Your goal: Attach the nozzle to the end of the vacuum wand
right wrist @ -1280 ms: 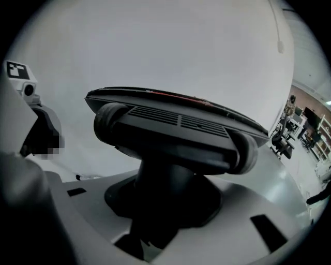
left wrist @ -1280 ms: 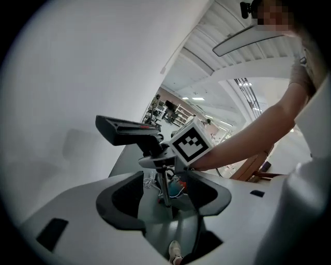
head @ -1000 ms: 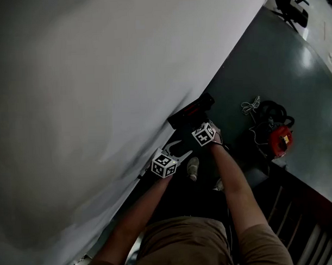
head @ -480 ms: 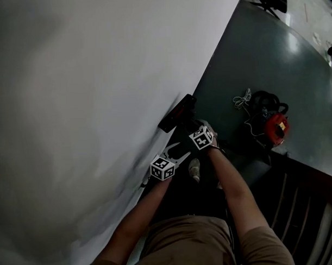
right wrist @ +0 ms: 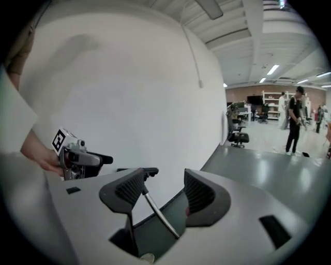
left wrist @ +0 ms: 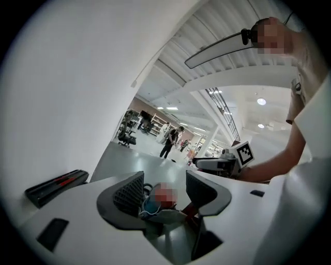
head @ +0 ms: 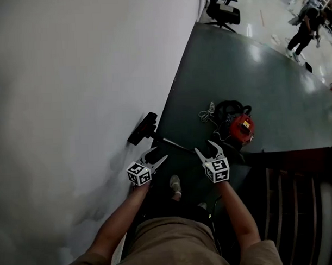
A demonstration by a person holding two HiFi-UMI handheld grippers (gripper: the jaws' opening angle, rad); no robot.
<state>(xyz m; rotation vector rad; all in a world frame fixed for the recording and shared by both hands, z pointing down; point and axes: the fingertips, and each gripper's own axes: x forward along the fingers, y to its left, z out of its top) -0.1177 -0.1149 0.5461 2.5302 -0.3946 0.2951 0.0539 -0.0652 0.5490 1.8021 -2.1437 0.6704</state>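
Note:
The black nozzle (head: 143, 129) with a red stripe lies on the dark floor against the white wall, joined to the silver wand (head: 172, 144). It also shows at the left as the nozzle (left wrist: 57, 186) and beyond the jaws as the nozzle (right wrist: 147, 172), with the wand (right wrist: 158, 215) running down from it. My left gripper (head: 157, 154) hangs open just right of the nozzle, empty (left wrist: 164, 191). My right gripper (head: 205, 148) is raised further right; its jaws have just been opening and stand wide with nothing between them (right wrist: 163, 194). The wand only shows through the gap, lower down.
A red vacuum canister (head: 241, 128) with black hose and a white cord (head: 209, 112) sits on the floor to the right. A dark slatted railing (head: 299, 206) fills the lower right. An office chair (head: 221, 13) and a walking person (head: 304, 29) are far off.
The right gripper left the nozzle end, rose and swung right, jaws now wide. The left gripper also lifted. The nozzle and wand stay on the floor by the wall.

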